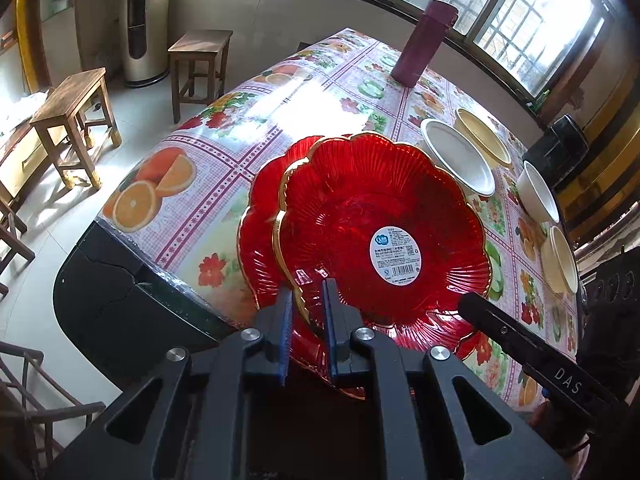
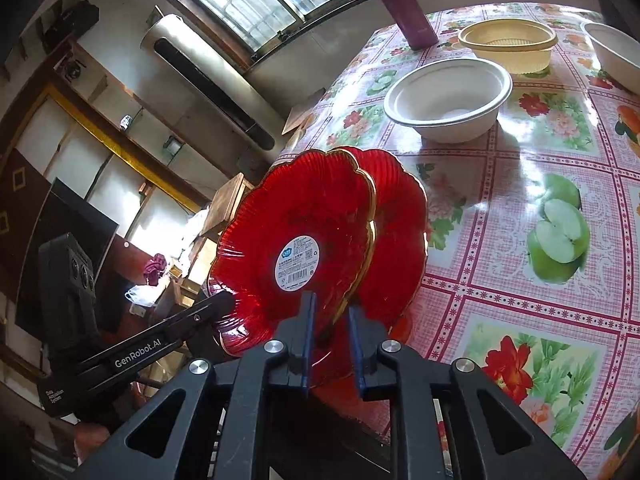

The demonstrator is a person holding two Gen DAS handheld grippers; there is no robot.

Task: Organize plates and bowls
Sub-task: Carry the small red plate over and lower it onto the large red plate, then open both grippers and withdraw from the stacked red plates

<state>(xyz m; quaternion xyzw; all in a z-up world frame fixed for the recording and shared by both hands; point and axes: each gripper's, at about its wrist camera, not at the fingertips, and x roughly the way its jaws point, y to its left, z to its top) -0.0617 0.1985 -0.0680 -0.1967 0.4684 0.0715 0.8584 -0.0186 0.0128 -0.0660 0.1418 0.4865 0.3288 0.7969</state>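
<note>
The left gripper's point(image 1: 306, 320) jaws are clamped on the gold rim of the upper plate point(image 1: 360, 208), the blue pads close on either side of its near edge. The right gripper's point(image 2: 330, 320) jaws straddle the same rim further along. Its pads stand a little apart around the gold edge, and I cannot tell whether they press on it. Both grippers slope steeply down at the plate from its near side, left and right of each other, and each wrist view shows a black finger of the other gripper at the plate's edge.

There are two red scalloped plates. The upper plate carries a round white sticker point(image 1: 396, 254) at its centre and overlaps the lower plate point(image 1: 260, 220), which juts out past it on the left in the left wrist view. Both sit over the near corner of the surface point(image 1: 240, 120), which is covered with a fruit-and-flower cloth. Whether the pair rests on it or is lifted is not clear.

Four bowls stand beyond the plates, all upright:
- a white bowl point(image 1: 456, 160) just behind the upper plate
- a yellow bowl point(image 1: 484, 136) beside the white bowl
- a second white bowl point(image 1: 538, 192)
- a cream bowl point(image 1: 564, 260)

One maroon flask point(image 1: 424, 36) stands further back. Two wooden stools point(image 1: 76, 120) are on the floor.
</note>
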